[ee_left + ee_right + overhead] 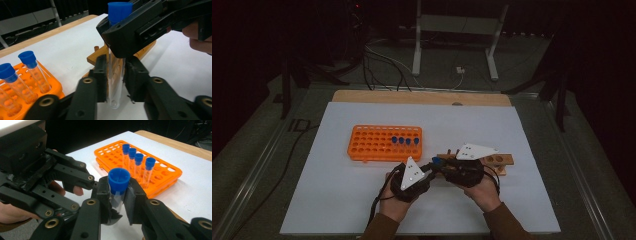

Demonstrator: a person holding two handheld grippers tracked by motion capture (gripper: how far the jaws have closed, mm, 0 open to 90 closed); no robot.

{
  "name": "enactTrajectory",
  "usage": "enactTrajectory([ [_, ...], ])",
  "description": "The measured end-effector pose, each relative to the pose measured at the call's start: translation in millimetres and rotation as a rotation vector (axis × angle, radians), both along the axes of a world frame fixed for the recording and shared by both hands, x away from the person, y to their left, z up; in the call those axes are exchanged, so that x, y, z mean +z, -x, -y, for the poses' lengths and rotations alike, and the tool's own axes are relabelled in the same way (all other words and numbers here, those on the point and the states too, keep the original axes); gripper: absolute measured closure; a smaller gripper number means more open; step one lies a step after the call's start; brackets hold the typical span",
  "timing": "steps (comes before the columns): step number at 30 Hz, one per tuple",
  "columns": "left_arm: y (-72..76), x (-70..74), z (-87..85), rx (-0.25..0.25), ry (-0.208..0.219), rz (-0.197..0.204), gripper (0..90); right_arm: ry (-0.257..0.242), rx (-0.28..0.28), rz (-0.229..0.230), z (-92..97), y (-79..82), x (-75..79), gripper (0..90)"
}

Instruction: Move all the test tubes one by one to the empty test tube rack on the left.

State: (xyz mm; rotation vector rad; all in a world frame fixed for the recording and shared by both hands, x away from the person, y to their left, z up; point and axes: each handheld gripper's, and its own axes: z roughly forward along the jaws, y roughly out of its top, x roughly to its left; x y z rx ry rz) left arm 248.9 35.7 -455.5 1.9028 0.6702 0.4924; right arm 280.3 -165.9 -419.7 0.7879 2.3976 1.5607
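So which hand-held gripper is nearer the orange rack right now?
Left. The left hand-held gripper sits just below the orange rack near its right end, shut on the test tube. The right hand-held gripper holds the same tube from farther right.

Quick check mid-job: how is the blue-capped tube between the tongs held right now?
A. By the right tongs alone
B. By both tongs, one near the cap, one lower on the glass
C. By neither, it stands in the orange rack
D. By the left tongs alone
B: the right tongs clamp the tube just under its blue cap, while the left tongs grip its lower glass.
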Motion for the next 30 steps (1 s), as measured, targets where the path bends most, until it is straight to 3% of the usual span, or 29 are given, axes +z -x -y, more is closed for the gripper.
enactTrajectory([
  [2,-0.3,-0.2,-0.3,-0.002,0.001,-0.002,76.4,0.000,0.002,-0.001,0.0,0.0,-0.1,75.6],
  [8,-3.1,-2.6,-3.6,0.012,0.006,-0.020,76.7,-0.031,0.022,-0.002,3.2,-1.5,1.0,47.7],
  [17,-6.1,-2.1,-13.1,0.039,0.020,-0.032,76.7,-0.001,-0.046,-0.005,12.2,-6.5,-1.1,24.3],
  [30,-9.7,2.2,-29.9,0.077,0.050,-0.035,76.6,0.049,-0.147,-0.003,32.4,-12.3,-11.3,3.5],
])
